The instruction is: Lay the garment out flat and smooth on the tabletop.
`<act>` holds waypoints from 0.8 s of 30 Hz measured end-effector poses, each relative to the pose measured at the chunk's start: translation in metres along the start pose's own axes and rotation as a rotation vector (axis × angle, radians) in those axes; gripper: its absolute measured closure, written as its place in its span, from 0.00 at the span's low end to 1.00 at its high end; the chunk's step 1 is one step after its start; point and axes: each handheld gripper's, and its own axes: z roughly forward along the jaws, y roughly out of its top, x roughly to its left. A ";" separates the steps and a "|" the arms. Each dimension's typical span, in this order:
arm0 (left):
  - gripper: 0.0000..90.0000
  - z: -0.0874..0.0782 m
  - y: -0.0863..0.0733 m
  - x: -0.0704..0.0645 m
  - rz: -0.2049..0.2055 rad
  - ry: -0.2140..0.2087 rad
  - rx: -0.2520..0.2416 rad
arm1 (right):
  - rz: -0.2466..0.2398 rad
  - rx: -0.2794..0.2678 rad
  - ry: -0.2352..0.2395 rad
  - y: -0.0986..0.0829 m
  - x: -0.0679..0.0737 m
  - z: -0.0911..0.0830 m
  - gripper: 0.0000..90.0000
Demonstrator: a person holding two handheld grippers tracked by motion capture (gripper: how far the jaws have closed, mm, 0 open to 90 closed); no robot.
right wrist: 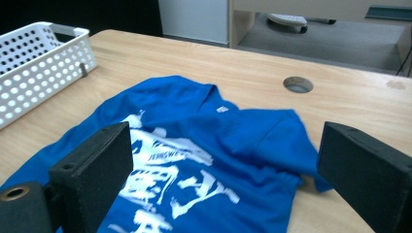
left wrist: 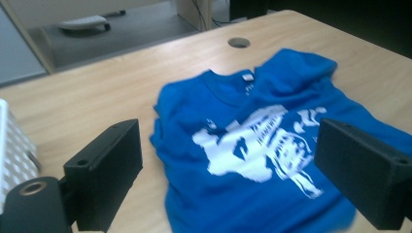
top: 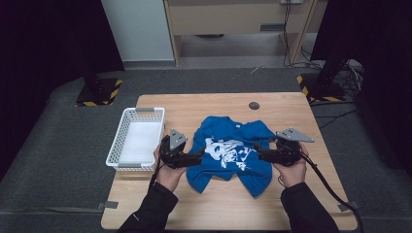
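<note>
Lying crumpled near the middle of the table (top: 233, 199), toward the person's edge: a blue shirt (top: 228, 155) with a white print across its front, collar pointing away from the person, a small white label showing inside the neck. Bunching unevenly, one sleeve folding over near the collar, the lower hem spreading toward the person in two uneven lobes.

Hovering at the shirt's left edge, the left gripper (top: 195, 157), jaws spread wide and gripping nothing. Hovering at its right edge, the right gripper (top: 259, 153), jaws likewise parted and empty. Framing the cloth between the black jaws in both gripper views.

Blurring in the print, so not reading its lettering or picture with any certainty. Cutting off the shirt's near hem at the bottom of both gripper views. Hiding part of the cloth behind the jaws.

Sitting at the table's left edge, just beside the left gripper: a white perforated basket (top: 121, 141). Showing a round cable hole (top: 253, 105) near the far edge of the light wood top. Surrounding the table: grey carpet, dark curtains at both sides, a pale wooden cabinet beyond, cables on the floor at the right.
</note>
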 end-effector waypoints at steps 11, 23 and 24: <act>0.07 -0.003 -0.035 -0.007 -0.019 -0.022 0.063 | 0.001 0.094 0.040 -0.038 0.002 -0.003 0.03; 0.05 -0.002 -0.067 -0.015 -0.002 -0.026 0.150 | -0.015 0.172 0.095 -0.061 0.005 -0.009 0.01; 0.04 -0.002 -0.069 -0.014 -0.006 -0.027 0.156 | -0.024 0.181 0.100 -0.064 0.005 -0.008 0.01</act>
